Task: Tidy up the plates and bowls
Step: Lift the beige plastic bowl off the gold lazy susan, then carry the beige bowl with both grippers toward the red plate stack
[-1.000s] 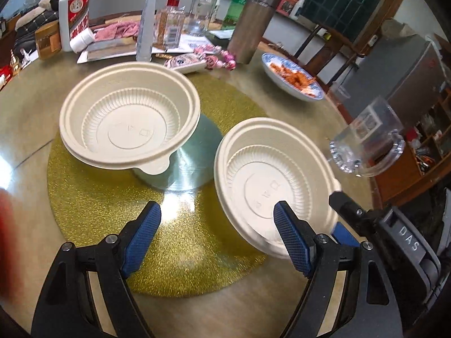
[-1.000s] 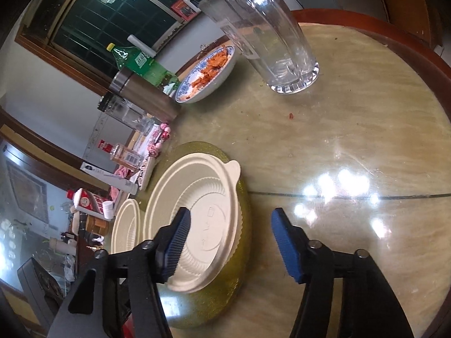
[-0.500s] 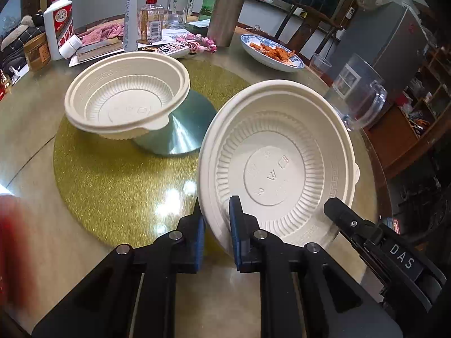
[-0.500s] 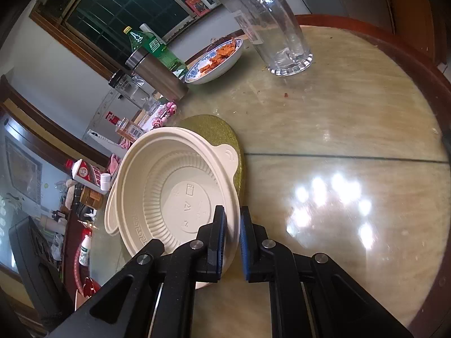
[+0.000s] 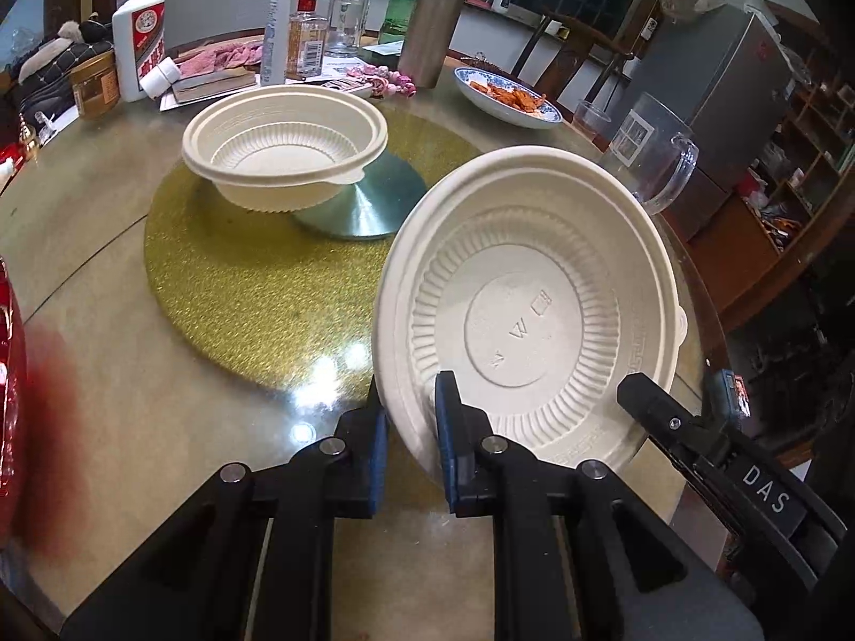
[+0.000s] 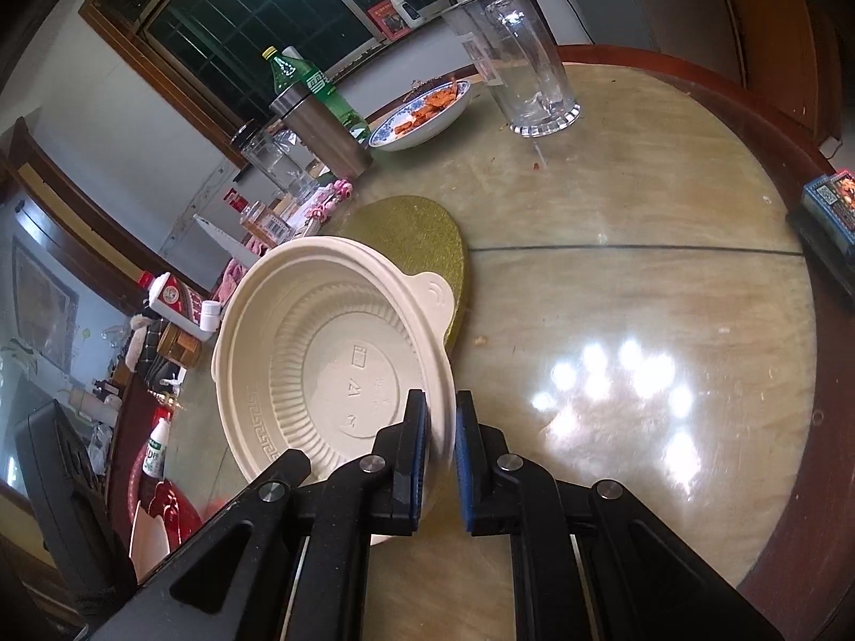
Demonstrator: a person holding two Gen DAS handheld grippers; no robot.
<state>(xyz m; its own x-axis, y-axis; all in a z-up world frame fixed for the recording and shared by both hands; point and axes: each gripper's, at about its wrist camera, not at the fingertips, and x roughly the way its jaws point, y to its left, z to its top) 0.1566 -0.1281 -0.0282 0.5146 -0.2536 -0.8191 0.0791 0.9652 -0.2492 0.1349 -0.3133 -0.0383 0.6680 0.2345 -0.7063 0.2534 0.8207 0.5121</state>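
A cream disposable bowl (image 5: 534, 310) hangs tilted above the glass tabletop, its inside facing the cameras. My left gripper (image 5: 409, 400) is shut on its near left rim. My right gripper (image 6: 441, 416) is shut on the opposite rim of the same bowl (image 6: 320, 352); in the left wrist view its black body (image 5: 668, 416) shows at the bowl's right edge. A second cream bowl (image 5: 283, 155) rests upright on the far side of the gold glitter mat (image 5: 240, 288), partly over a silver disc (image 5: 368, 203).
Beyond the mat stand a blue-and-white dish of orange food (image 5: 507, 99), a clear glass mug (image 5: 652, 155), a steel flask (image 5: 427, 26), bottles and a white liquor bottle (image 5: 139, 48). A red object (image 5: 8, 400) is at the left edge. The table's wooden rim (image 6: 775, 123) curves on the right.
Both grippers went from open to shut on the near bowl's rim. The bowl has tipped up, left the mat and come closer to the cameras.
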